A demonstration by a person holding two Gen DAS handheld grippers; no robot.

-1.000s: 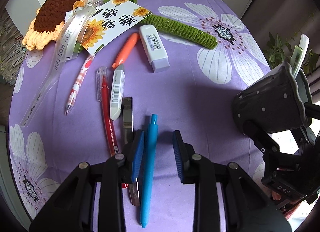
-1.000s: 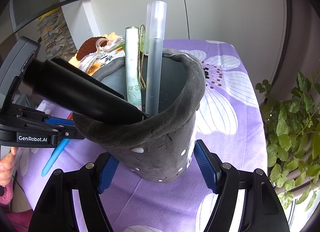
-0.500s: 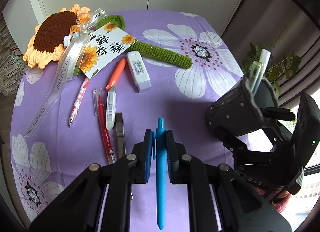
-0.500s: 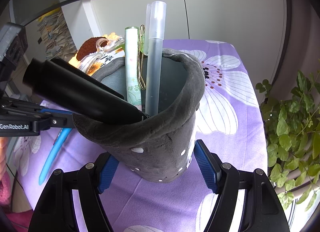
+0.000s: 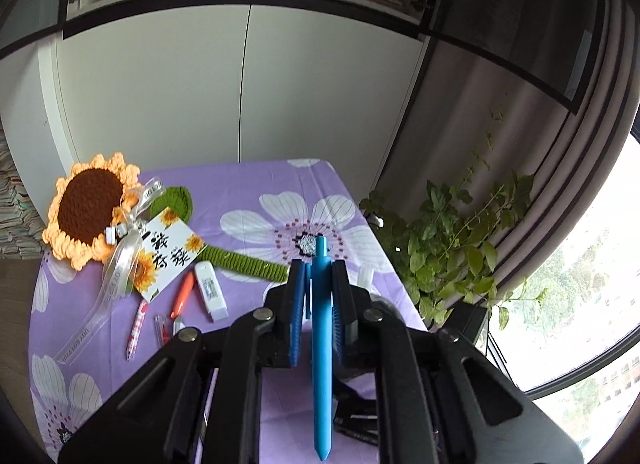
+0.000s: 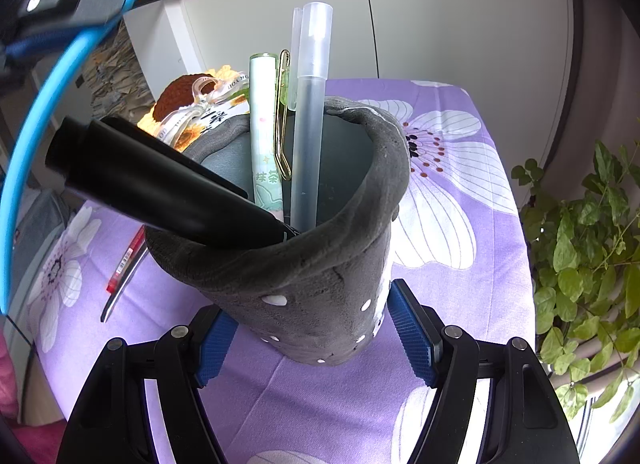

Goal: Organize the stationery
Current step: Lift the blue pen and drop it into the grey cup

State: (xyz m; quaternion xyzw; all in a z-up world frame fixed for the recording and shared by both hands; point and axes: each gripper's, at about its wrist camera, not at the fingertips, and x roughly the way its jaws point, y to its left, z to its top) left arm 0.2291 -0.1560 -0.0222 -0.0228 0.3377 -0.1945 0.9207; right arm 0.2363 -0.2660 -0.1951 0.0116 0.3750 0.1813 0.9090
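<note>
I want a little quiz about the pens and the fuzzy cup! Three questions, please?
1. True or false: the left tongs are shut on the blue pen.
2. What do the right tongs hold? A) orange marker B) grey holder C) eraser
3. Fill in: the fat black marker leans out over the holder's ____.

Key: 1 true. 2 B, the grey holder. 3 rim.
</note>
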